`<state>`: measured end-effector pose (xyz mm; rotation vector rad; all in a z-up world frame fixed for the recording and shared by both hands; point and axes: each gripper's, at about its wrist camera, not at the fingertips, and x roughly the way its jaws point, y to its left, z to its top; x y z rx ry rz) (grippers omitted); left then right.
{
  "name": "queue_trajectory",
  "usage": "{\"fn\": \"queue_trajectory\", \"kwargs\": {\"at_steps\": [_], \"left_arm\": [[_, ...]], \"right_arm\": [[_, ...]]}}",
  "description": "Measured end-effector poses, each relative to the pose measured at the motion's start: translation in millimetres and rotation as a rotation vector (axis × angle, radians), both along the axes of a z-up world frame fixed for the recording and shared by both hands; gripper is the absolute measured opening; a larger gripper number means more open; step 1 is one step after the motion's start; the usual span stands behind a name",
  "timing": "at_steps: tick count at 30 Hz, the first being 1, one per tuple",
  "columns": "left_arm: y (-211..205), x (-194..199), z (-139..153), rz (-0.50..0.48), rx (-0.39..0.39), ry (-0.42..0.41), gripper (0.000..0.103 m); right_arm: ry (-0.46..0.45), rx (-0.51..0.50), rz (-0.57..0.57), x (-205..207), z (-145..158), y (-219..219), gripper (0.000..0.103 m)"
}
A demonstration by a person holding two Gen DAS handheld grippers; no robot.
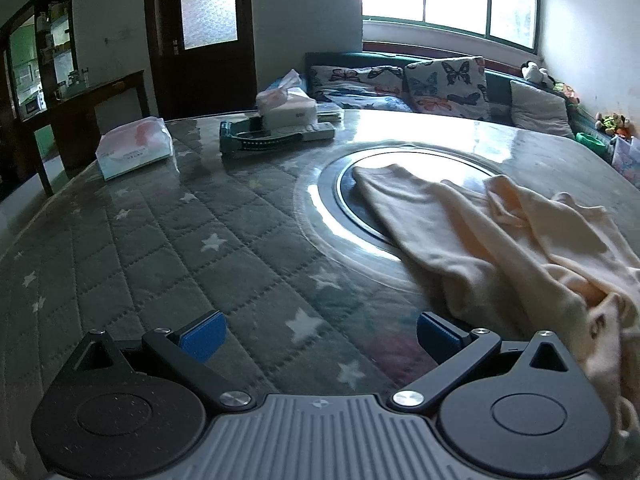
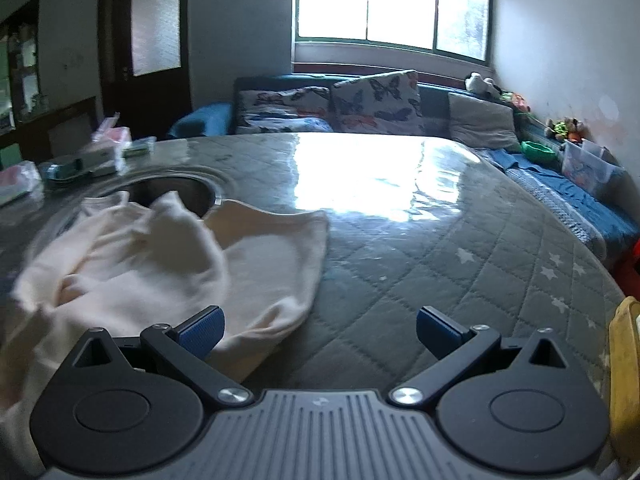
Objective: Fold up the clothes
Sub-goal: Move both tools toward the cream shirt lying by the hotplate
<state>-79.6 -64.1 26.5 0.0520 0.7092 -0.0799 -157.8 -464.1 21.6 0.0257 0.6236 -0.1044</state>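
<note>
A cream garment (image 1: 500, 236) lies crumpled on the round table, partly over the dark centre disc (image 1: 360, 200). In the left wrist view it is at the right. My left gripper (image 1: 320, 334) is open and empty over the quilted cover, with the garment just right of its right finger. In the right wrist view the garment (image 2: 160, 256) lies at the left. My right gripper (image 2: 320, 330) is open and empty; its left finger (image 2: 202, 330) is over the garment's near edge.
The table has a grey star-quilted cover (image 1: 180, 248) under clear plastic. Tissue packs (image 1: 134, 148) and a tray with a tissue box (image 1: 280, 124) stand at the far left. A sofa with butterfly cushions (image 2: 360, 100) is behind. A yellow object (image 2: 624, 368) is at the right edge.
</note>
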Motion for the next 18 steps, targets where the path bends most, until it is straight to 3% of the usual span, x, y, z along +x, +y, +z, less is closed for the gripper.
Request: {"fn": "queue_trajectory", "kwargs": {"at_steps": [18], "left_arm": [[-28.8, -38.2, -0.3, -0.099, 0.013, -0.011, 0.103]], "right_arm": [[-0.017, -0.005, 0.096, -44.9, 6.1, 33.6, 0.101]]}}
